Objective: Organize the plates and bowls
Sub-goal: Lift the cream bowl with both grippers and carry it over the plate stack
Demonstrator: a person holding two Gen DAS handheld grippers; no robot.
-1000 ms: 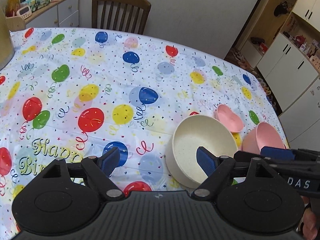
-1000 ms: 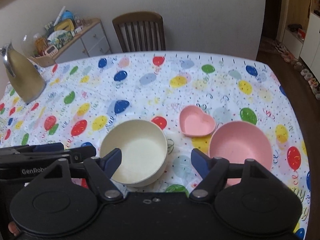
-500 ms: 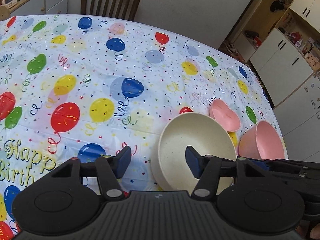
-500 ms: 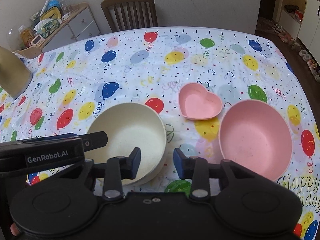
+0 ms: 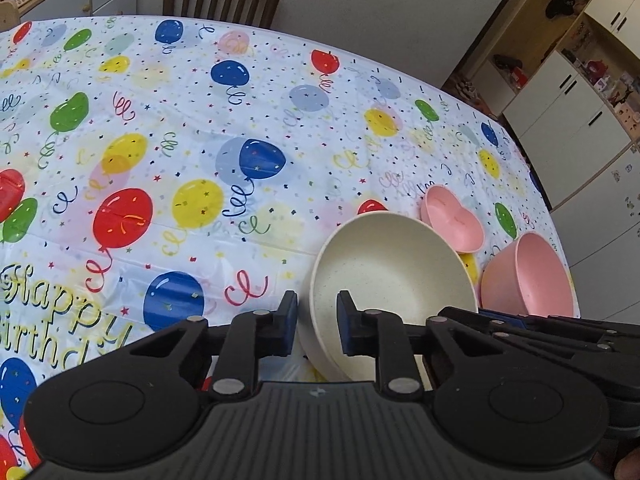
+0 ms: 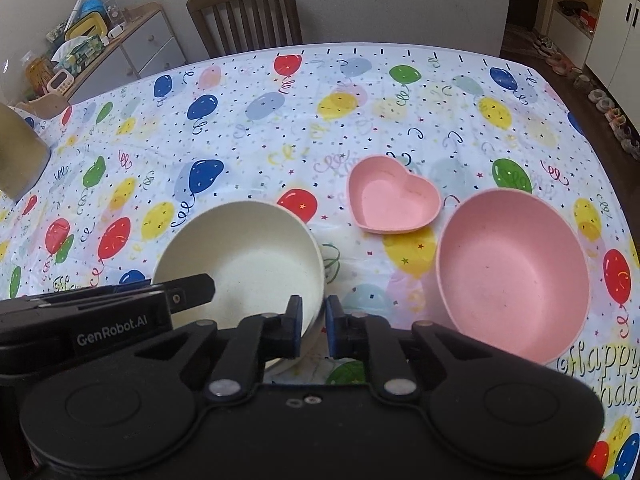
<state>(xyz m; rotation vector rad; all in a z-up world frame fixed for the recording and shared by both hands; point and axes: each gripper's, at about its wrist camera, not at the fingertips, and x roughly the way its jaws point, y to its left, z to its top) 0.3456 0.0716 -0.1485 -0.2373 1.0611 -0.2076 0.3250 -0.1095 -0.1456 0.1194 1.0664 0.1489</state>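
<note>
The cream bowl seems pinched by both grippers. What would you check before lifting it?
1. Left gripper straddles the cream bowl rim: ok.
2. Right gripper straddles the opposite rim: ok.
3. Pads pressing the wall firmly: cannot tell.
4. Bowl empty: ok.
5. Pink bowl empty, ready for stacking: ok.
6. Heart dish apart from both bowls: ok.

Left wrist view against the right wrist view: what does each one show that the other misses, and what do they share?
Only the left wrist view shows the white cupboards at the right. Only the right wrist view shows the shoes on the floor and the brass-coloured object at the table's left edge. Both show the cream bowl, its rim between each gripper's fingers, the heart-shaped dish, the pink bowl, the wooden chair and the balloon tablecloth.
</note>
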